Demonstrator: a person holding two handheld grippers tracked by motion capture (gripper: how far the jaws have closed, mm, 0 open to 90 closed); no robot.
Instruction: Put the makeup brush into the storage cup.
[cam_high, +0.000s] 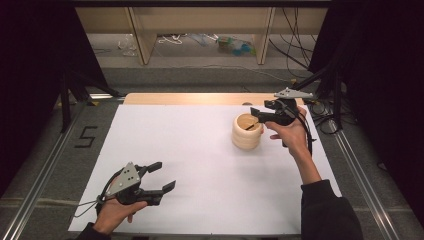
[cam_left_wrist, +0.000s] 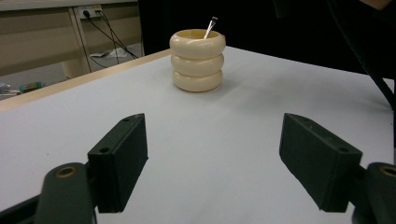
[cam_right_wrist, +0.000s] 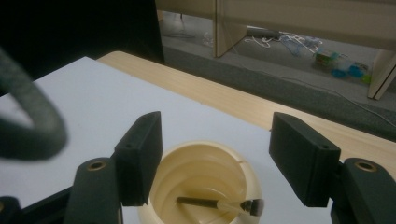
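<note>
Nearest, the left tongs (cam_high: 161, 176) rest on the white table (cam_high: 200, 165) at its near left, jaws wide apart and empty. Farther right, the cream ribbed round holder (cam_high: 247, 132) stands upright with a thin dark brush (cam_right_wrist: 219, 204) leaning inside. Just above it, the right tongs (cam_high: 256, 115) hang spread apart, gripping nothing.

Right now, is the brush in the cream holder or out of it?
In. The brush lies inside the cream holder, its tip leaning on the rim; the open right tongs hover above.
</note>
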